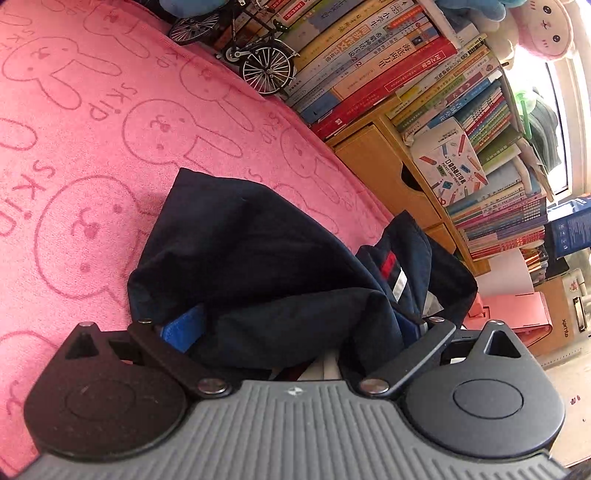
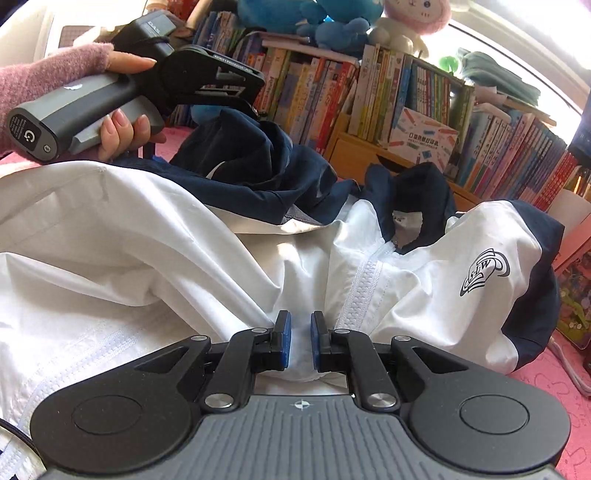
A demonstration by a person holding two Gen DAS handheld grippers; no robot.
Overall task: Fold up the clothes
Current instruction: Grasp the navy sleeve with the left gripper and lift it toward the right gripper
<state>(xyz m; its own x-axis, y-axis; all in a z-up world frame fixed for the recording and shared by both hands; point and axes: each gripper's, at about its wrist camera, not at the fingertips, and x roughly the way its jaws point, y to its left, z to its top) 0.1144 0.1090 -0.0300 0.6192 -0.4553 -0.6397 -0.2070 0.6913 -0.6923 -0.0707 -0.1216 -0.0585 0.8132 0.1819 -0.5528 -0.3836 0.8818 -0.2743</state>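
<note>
Jacket [image 2: 184, 236] unfolded: my right tongs [image 2: 301, 341] pinch its white front, left tongs [image 1: 291, 332] grasp navy sleeve [image 1: 251, 258]; folding barely begun.

A pink cloth [image 1: 110, 122] printed with rabbit outlines and the word "SKIP" covered the surface. At its far edge stood a small black model bicycle [image 1: 255, 51], just beside rows and stacks of colourful books [image 1: 388, 66] on a wooden shelf unit with drawers [image 1: 384, 162]. On top of the books sat a pink plush toy [image 2: 417, 14] and a blue plush toy [image 2: 317, 18].
</note>
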